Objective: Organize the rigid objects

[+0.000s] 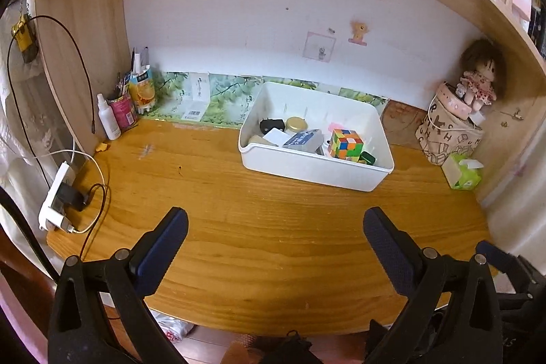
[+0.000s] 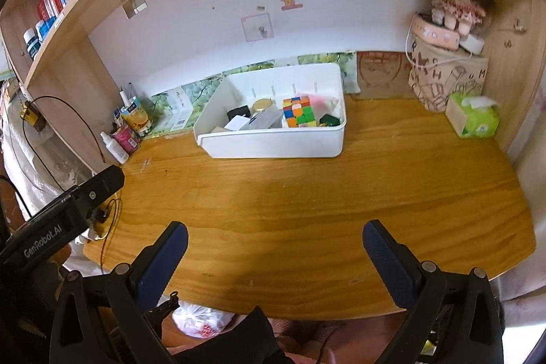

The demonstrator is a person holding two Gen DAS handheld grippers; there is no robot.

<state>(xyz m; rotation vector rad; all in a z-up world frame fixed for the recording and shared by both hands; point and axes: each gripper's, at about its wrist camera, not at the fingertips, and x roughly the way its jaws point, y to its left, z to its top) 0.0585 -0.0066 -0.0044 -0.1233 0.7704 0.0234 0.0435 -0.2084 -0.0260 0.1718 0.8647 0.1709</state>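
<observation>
Both grippers hang low over the near edge of the wooden surface (image 1: 239,220), well apart from anything to grasp. Left gripper (image 1: 275,224): jaws spread wide, nothing between them. Right gripper (image 2: 275,236): jaws likewise spread, empty.

The rigid objects all sit inside the white bin (image 1: 307,166), which stands toward the back of the surface, near the wall. Visible inside: a coloured puzzle cube (image 1: 345,144) at the bin's right, a grey-blue flat box (image 1: 303,139) leaning in the middle, a gold-lidded jar (image 1: 296,124) behind it, a black plug-like block (image 1: 272,125) at the left, a white card or box (image 1: 277,136), and a small dark green item (image 1: 368,158) in the near right corner. Something pink lies behind the cube; I cannot tell what it is.

Judgement: the open surface in front of the bin holds no loose objects, so the sorting looks done or nearly so, unless the bin's contents are to be rearranged.

If I go back in, the cube is the easiest target: square faces, standing proud of the rest. I would approach from above with the right gripper, jaws aligned to two opposite faces, and clear the bin's near wall before descending. The leaning box overlaps its neighbours, so lifting it first risks dragging the card. The tissue pack (image 2: 476,120) and doll (image 2: 457,5) at the right are soft and not mine to move.
</observation>
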